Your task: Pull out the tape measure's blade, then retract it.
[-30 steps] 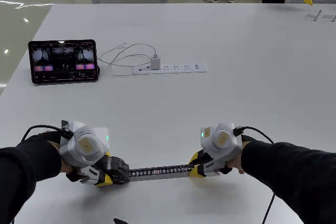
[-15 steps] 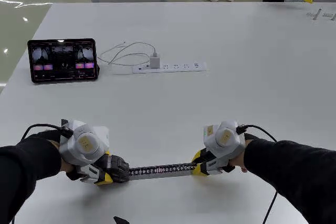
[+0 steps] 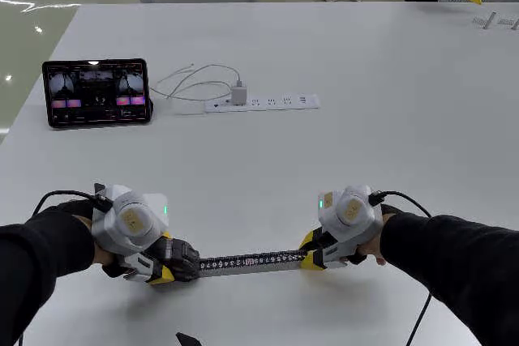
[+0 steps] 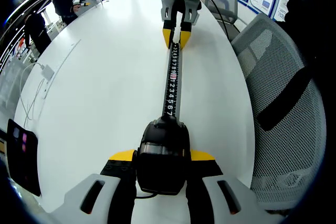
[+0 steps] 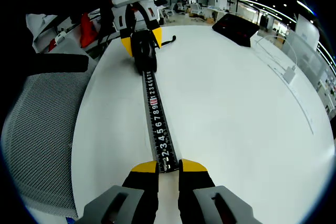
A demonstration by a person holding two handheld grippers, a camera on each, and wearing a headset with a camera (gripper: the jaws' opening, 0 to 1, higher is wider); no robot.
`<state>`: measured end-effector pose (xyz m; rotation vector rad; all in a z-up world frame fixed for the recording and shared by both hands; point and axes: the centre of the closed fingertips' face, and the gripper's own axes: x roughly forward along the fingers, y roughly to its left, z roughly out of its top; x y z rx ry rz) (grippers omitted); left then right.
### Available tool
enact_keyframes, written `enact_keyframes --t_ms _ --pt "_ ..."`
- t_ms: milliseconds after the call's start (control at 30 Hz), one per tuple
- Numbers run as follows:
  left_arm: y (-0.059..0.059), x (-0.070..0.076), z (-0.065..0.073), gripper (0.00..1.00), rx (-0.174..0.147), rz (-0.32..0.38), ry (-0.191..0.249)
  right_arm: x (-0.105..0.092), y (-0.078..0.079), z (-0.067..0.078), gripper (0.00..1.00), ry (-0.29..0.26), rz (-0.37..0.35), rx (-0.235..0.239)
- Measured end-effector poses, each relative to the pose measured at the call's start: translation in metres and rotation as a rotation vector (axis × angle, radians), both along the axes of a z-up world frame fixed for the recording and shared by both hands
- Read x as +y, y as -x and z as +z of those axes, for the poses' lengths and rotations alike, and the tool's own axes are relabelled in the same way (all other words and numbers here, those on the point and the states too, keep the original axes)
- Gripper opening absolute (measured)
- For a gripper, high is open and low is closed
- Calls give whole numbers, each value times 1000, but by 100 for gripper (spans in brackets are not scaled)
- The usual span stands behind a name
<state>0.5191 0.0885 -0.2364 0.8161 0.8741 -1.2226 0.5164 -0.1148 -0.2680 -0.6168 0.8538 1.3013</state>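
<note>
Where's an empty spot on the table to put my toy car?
Free: the wide bare table right of the power strip, and the band between the power strip and the stretched blade. Crowded: the near edge, where the left gripper holds the tape measure and the right gripper the blade, and around the tablet and the cables.

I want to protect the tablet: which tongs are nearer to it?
Left. The left tongs, holding the case, are in front of the tablet; the right tongs, on the blade, are far to its right.

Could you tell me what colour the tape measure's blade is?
The blade is black with white numerals, clearest in the right gripper view.
</note>
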Motion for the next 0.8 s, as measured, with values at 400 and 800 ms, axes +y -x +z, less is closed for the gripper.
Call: enact_keyframes --t_ms 400,800 --pt "0 0 0 31 -1 1 -1 -6 2 1 9 2 -11 8" --pt "0 0 -1 31 0 1 3 -11 2 1 9 4 -22 16"
